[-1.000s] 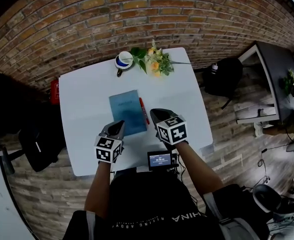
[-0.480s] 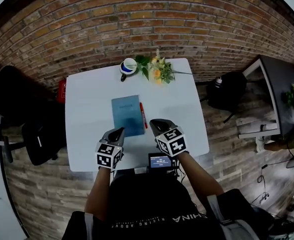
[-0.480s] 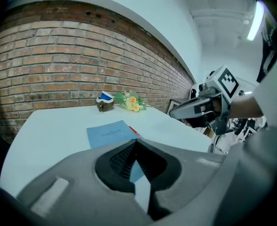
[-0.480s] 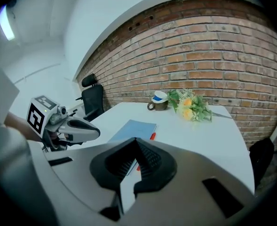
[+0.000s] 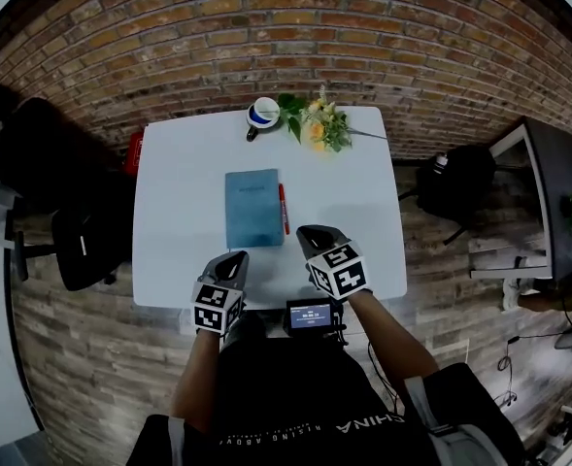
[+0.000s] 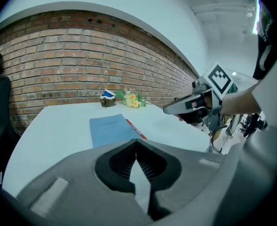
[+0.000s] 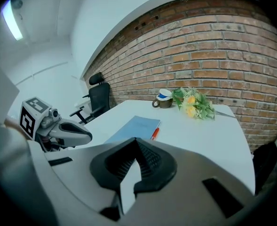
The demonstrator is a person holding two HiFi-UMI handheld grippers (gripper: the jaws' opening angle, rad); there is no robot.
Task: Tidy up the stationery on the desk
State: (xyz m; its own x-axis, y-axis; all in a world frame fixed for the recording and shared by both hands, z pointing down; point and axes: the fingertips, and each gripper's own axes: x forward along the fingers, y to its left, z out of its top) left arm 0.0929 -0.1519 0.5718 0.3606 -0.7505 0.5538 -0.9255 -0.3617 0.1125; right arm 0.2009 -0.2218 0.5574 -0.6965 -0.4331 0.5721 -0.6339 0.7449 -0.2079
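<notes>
The left gripper (image 6: 137, 147) has its jaws pressed together, and nothing is between them. The right gripper (image 7: 136, 145) is the same: jaws closed tight and empty. Both hang over the near edge of the white desk (image 5: 174, 231), side by side, and both point at the middle of it.

Just past their tips lies a blue notebook (image 5: 252, 207), flat and closed. A red pen (image 5: 284, 209) lies right beside its right edge, lined up with it. At the far edge there is a cup (image 5: 262, 114), with a bunch of flowers (image 5: 322, 124) next to it. A small screen (image 5: 311, 314) sits at the near edge, close to the person.

The book and pen look neat and straight. I think this could be a desk that someone is about to tidy, or one that is tidy now. I cannot tell which.

Either way, the hands should go slowly here. Closed jaws cannot grab anything, so they would have to open wide before a grab. The pen is thin and may roll, so a bump could knock it crooked. The grippers should also stay clear of each other.
</notes>
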